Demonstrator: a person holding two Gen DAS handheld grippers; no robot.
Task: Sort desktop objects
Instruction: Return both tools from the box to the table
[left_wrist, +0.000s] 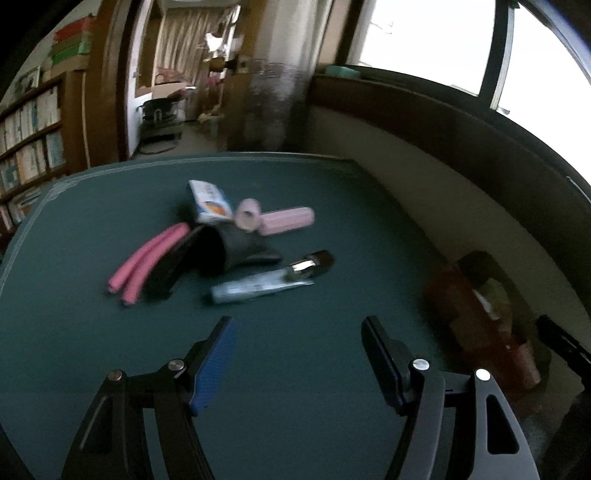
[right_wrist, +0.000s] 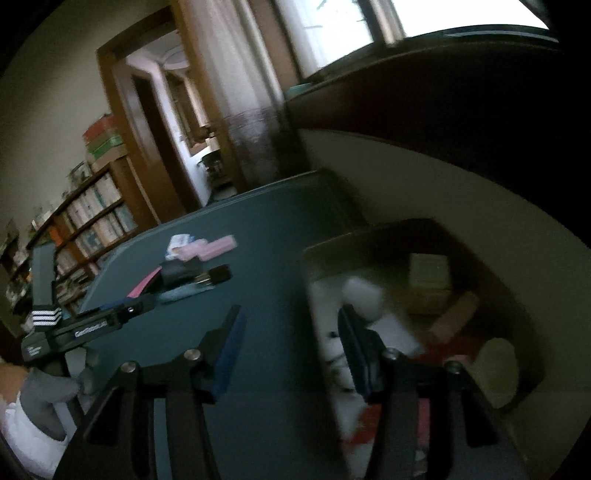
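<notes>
Left gripper: jaws spread, nothing between them, only bare dark green worktop under the gap.

Pile of task items at 11–12 o'clock from the left jaws, mid-worktop, well apart from them:
- two bright pink foam tubes side by side, at 10 o'clock edge of the pile
- black open-mouthed pouch in the middle, touching the tubes' right side
- white-and-blue small carton with an orange mark leaning at the pouch's 12 o'clock
- two pale pink cylinders, one end-on, one lying sideways, touching each other, just right of the carton
- light blue flat packet at the pile's 5 o'clock, nearest the jaws
- brush with a shiny metal ferrule and dark tip resting on the packet's far end

Frame is blurred, labels unreadable.

Reddish-brown open box at 3 o'clock, off the worktop's right edge, by the wall.

Right gripper: jaws spread, nothing pinched. Left finger over the worktop, right finger over the box's near edge. Box holds a white cylindrical bottle just past the right finger, a pale green carton at 1 o'clock, and a cream rounded item at 3 o'clock. Whether the finger touches the bottle: cannot tell, too blurred.

In the right wrist view the left gripper sits at 9 o'clock, held by a grey-gloved hand.
</notes>
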